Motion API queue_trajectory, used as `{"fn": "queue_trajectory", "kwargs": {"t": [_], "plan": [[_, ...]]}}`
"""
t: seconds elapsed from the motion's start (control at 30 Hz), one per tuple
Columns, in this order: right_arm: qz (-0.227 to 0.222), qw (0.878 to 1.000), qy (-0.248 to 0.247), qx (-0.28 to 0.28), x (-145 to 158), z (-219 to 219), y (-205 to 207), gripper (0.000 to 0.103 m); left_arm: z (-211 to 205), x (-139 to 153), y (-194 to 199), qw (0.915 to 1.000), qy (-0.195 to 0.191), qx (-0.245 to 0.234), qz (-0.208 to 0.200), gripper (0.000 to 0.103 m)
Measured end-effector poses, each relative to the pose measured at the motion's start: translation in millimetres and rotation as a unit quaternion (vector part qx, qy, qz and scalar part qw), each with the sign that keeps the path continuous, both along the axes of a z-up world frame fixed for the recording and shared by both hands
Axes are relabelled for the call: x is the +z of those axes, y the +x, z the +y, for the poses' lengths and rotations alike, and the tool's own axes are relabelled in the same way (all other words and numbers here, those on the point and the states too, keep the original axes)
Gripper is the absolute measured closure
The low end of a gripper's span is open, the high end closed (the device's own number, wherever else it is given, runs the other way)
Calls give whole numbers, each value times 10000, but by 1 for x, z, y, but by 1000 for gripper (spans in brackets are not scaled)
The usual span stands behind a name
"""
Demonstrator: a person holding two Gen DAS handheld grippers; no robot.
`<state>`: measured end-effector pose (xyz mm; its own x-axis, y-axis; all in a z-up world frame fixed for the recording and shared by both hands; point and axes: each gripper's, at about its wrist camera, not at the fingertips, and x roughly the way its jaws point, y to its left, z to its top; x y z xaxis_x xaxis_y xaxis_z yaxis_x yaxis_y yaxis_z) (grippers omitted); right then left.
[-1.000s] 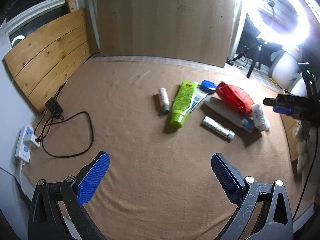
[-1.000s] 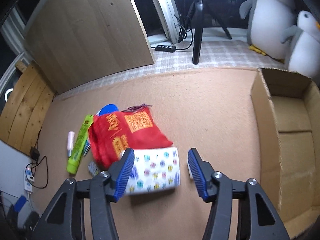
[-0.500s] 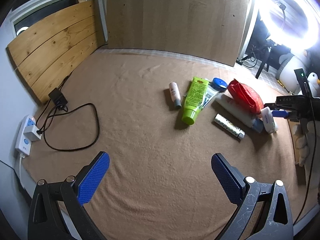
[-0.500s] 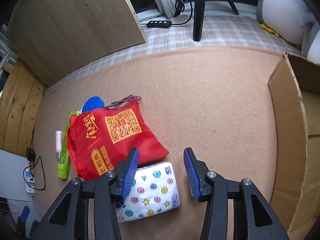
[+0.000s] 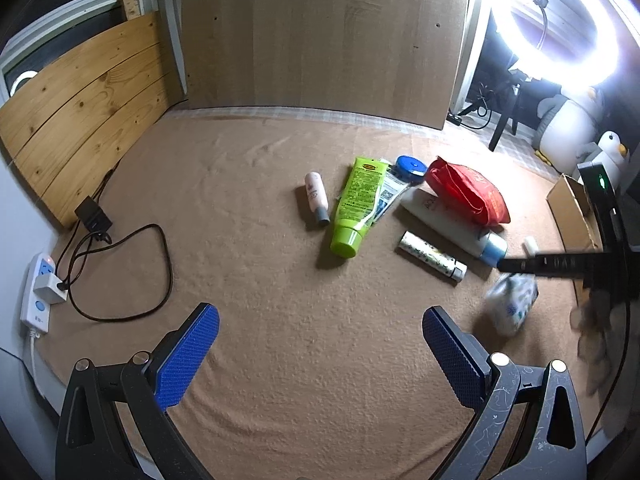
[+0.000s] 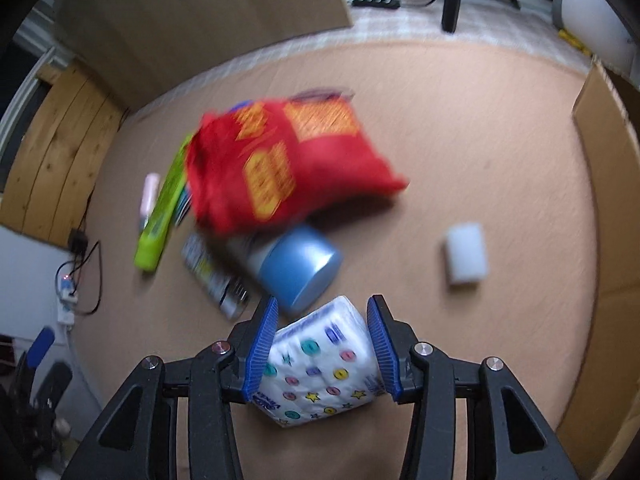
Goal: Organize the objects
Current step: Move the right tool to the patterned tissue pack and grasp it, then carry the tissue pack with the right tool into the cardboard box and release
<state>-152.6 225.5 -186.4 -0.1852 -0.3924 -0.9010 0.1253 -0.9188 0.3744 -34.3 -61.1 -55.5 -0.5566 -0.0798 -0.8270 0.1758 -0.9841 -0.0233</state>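
Brown blanket lies bare under left gripper's spread fingers; right gripper clamps tissue pack.

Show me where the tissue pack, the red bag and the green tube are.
tissue pack (image 6: 320,364): right wrist view, its patterned top face.
red bag (image 6: 280,160): right wrist view, its printed front.
green tube (image 5: 357,200): left wrist view, mid-body.
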Motion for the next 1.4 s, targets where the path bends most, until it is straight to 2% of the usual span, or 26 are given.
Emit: {"fn": "queue_trajectory", "kwargs": {"t": [0.17,0.3,0.5,0.7,0.87,1.2,1.4], "plan": [[-64,9992,-355,166,3,0,21,60,-1,-1,1,10000,47,-8,2,0],[145,9989,-374,-257,16,20,36,59,4,-4,-3,9996,191,-192,-28,0],[159,9956,-540,-750,18,43,60,59,24,-20,-24,9951,539,-781,-268,0],[141,9946,-628,-809,15,41,61,59,66,-38,-40,9829,886,-1501,-592,2],[189,9973,-517,-492,16,31,56,59,93,-57,-41,9732,1206,-1743,-891,11],[-7,9990,-451,-24,4,10,44,59,114,-71,-37,9635,1482,-1950,-1083,30],[-61,9990,-430,107,1,5,44,63,115,-75,-40,9586,1709,-1958,-1163,48]]}}
